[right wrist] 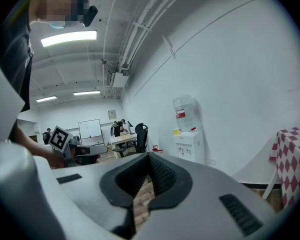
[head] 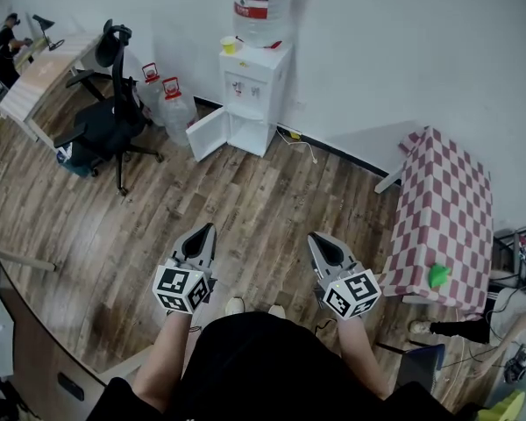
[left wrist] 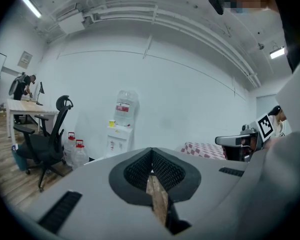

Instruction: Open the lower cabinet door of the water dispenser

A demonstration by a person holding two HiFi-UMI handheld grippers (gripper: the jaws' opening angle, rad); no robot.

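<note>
Floor wood planks, matt; water dispenser wht smooth plastic; tablecloth chk'd cloth; bottle clr plastic

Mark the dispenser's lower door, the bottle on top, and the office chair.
lower door (head: 208,135), head view, middle of the open white panel.
bottle (head: 265,23), head view, clear body below the red label.
office chair (head: 103,126), head view, black seat.

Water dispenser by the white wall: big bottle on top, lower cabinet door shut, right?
Not quite. The water dispenser does stand by the white wall with a big bottle on top, but its lower cabinet door is open, swung outward. The head view shows it.
</note>
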